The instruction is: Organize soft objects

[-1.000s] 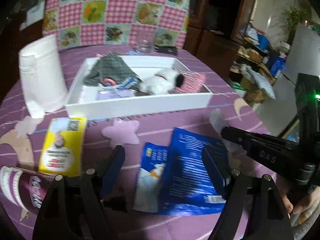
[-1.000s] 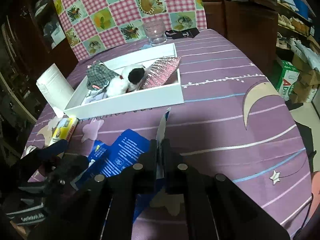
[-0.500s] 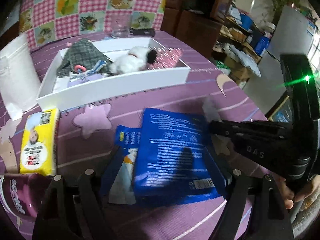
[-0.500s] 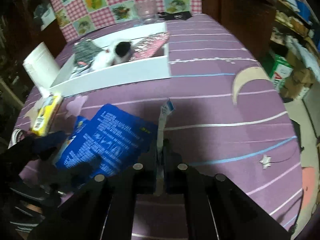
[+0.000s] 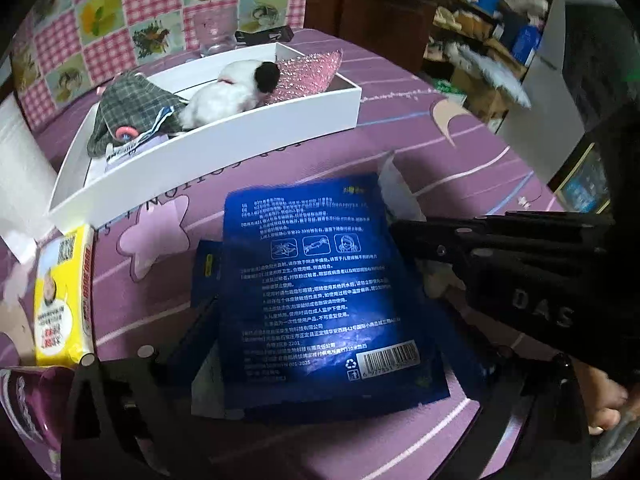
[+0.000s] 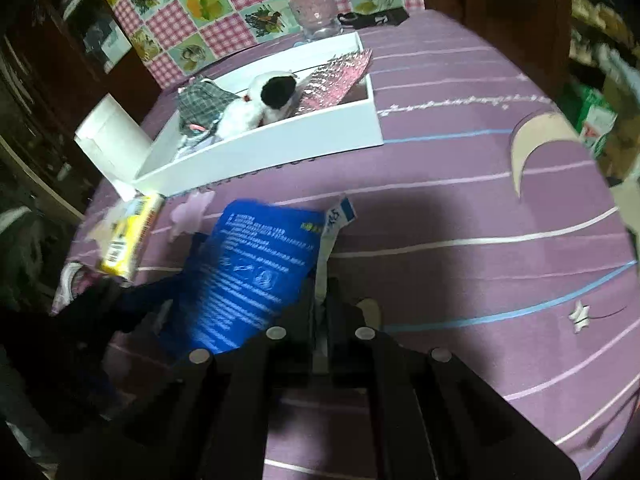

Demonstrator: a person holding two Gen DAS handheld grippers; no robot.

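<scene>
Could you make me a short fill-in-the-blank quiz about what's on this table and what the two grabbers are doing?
1. The plush toy lies inside the white ____.
2. The big packet between the left gripper's wide-open fingers is coloured ____.
3. The right gripper is ____ on a thin white packet.
4. The yellow pack lies on a tablecloth coloured ____.

Missing words: tray; blue; shut; purple

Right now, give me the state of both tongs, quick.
Left tongs: open, jaws just widened, straddling the blue packet, not gripping.
Right tongs: shut on the white packet edge.
</scene>
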